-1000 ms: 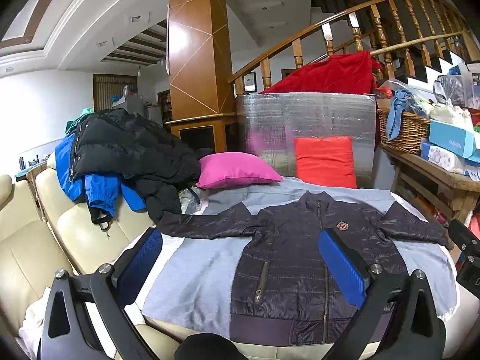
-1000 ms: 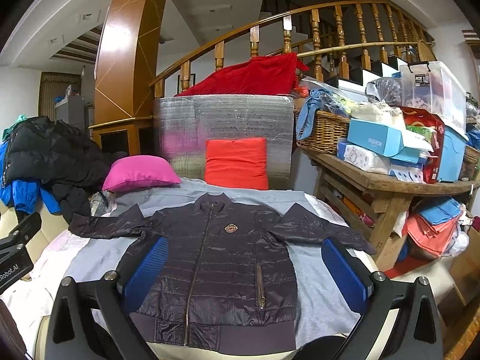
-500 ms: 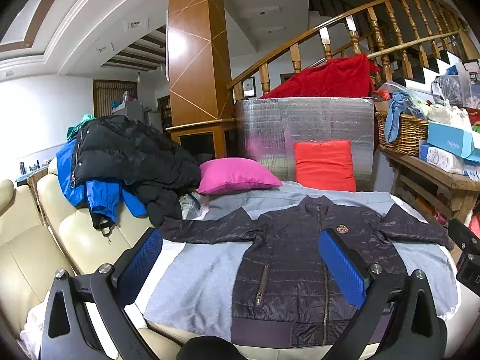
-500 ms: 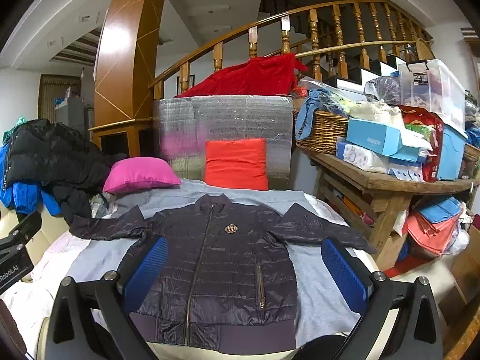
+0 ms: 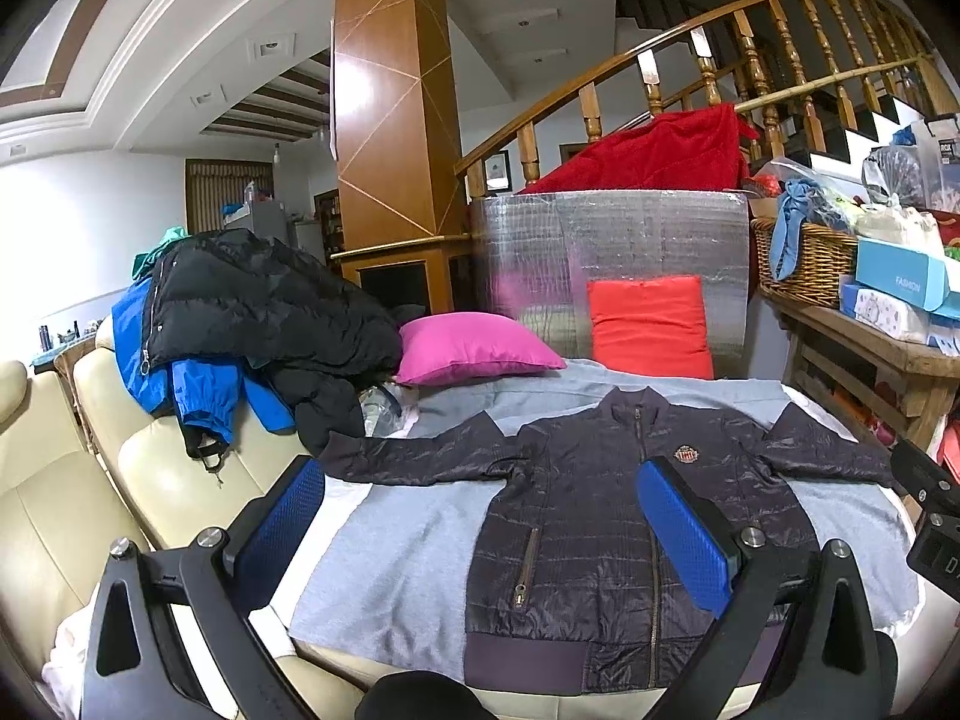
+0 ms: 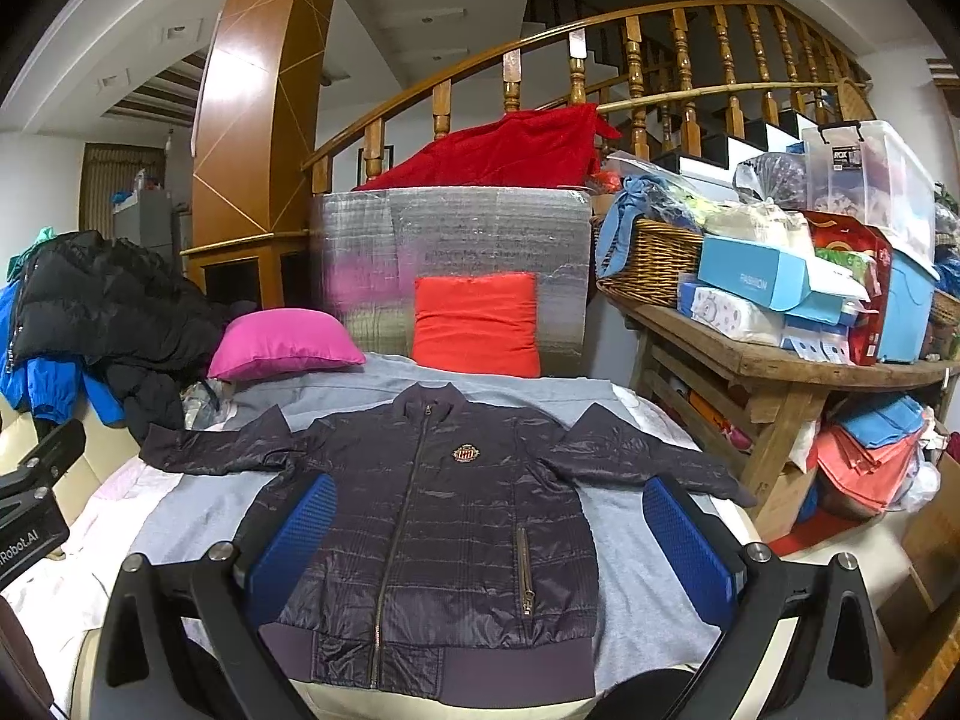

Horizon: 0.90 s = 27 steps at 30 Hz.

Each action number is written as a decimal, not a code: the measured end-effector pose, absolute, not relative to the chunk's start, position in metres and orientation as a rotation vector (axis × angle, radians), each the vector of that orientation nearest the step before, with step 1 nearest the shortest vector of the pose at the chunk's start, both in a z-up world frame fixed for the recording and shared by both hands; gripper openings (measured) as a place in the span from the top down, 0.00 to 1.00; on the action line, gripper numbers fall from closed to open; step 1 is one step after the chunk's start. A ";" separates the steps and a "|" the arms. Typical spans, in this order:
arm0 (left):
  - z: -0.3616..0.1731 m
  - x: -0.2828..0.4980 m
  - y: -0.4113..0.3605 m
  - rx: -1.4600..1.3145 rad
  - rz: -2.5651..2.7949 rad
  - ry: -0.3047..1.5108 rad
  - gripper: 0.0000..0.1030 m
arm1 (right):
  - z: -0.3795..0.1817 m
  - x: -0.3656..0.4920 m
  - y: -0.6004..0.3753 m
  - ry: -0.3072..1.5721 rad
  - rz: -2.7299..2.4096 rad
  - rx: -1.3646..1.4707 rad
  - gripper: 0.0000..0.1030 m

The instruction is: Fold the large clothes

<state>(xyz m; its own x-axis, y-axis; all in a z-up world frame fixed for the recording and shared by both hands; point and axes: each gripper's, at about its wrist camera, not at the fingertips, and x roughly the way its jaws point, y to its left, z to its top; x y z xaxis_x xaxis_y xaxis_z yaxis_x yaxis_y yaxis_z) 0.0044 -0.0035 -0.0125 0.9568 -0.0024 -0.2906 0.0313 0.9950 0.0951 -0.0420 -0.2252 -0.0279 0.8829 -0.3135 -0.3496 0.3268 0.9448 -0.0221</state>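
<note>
A dark quilted jacket (image 5: 600, 516) lies flat, front up and zipped, sleeves spread, on a grey cloth (image 5: 414, 564) over a sofa; it also shows in the right wrist view (image 6: 444, 516). My left gripper (image 5: 480, 534) is open and empty, held in the air in front of the jacket's hem, left of its middle. My right gripper (image 6: 489, 540) is open and empty, in front of the hem, centred on the jacket. Neither touches the jacket.
A pile of black and blue coats (image 5: 240, 324) lies on the cream sofa (image 5: 72, 480) at left. Pink (image 5: 474, 348) and red (image 5: 648, 324) cushions sit behind the jacket. A wooden table (image 6: 780, 360) with boxes and a basket stands at right.
Both grippers have risen slightly and pulled back a little, so the jacket sits a bit lower and smaller in view. The jacket has not moved. Both stay open.
</note>
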 end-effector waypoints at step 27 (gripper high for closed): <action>-0.015 0.006 -0.002 0.097 -0.028 0.304 0.00 | -0.030 -0.044 -0.223 0.356 -0.331 0.030 0.00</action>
